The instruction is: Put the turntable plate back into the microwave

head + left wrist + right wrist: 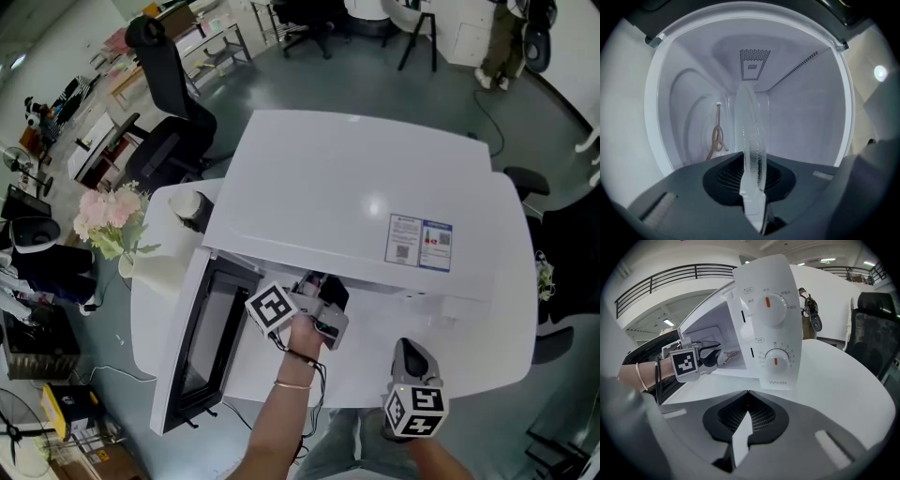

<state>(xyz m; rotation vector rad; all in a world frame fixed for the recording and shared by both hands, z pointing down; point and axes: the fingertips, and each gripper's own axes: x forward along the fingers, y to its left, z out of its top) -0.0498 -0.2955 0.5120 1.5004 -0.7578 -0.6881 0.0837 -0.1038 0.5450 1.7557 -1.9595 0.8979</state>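
Observation:
The clear glass turntable plate [751, 136] shows edge-on in the left gripper view, reaching into the white microwave cavity [806, 117]. My left gripper [753, 194] is shut on its near rim. On the cavity floor lies a brown roller ring [717, 139], apart from the plate. From the head view, the left gripper [317, 309] sits at the mouth of the microwave [356, 202], whose top hides the plate. My right gripper [746, 420] is shut with nothing in it; it hovers over the table in front of the control panel [771, 319], as the right gripper [413, 364] near the table's front edge.
The microwave door [202, 342] hangs open to the left. A vase of pink flowers [112, 220] and a cup [187, 206] stand on the round white table [487, 347] at its left. Office chairs [164, 103] stand beyond. Two knobs [769, 302] sit on the panel.

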